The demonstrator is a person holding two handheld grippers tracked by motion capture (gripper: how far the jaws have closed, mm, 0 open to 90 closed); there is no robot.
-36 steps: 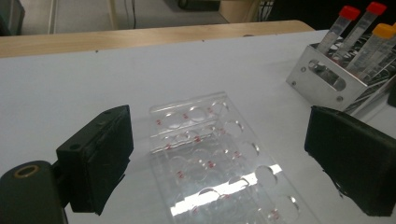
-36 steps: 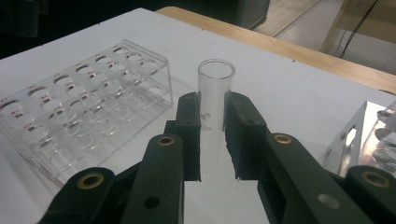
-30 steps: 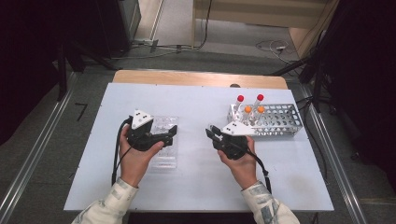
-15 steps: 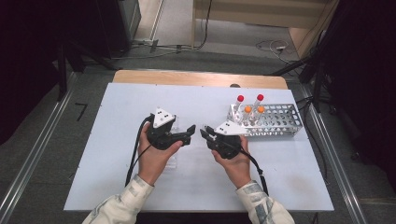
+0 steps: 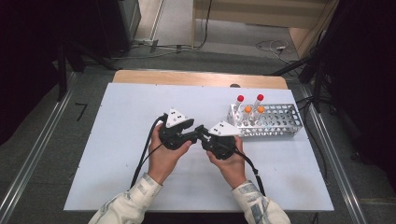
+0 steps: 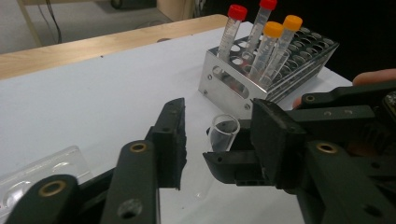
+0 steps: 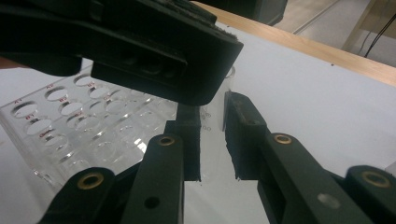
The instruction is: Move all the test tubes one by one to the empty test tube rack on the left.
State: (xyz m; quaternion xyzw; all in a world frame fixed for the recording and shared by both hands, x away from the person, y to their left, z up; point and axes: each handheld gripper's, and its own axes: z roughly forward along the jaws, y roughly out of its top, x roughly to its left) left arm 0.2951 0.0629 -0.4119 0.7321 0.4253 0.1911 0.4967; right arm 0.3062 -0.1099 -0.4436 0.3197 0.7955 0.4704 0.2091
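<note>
A clear uncapped tube stands up between the jaws of my right gripper, which is shut on it. In the right gripper view the tube sits between the pads of that gripper. My left gripper faces it from the left at the table's middle. Its jaws have just been closing and now stand on either side of the tube. In the left gripper view a gap shows between the tube and the pads of the left gripper.
A metal rack stands at the right with two red-capped tubes and two orange-capped tubes upright in it. A clear plastic tray with holes lies beneath the left hand. A wooden strip runs along the table's far edge.
The left gripper has moved right from over the clear tray to meet the right gripper, and its jaws have narrowed around the tube. The right gripper has stayed put.
</note>
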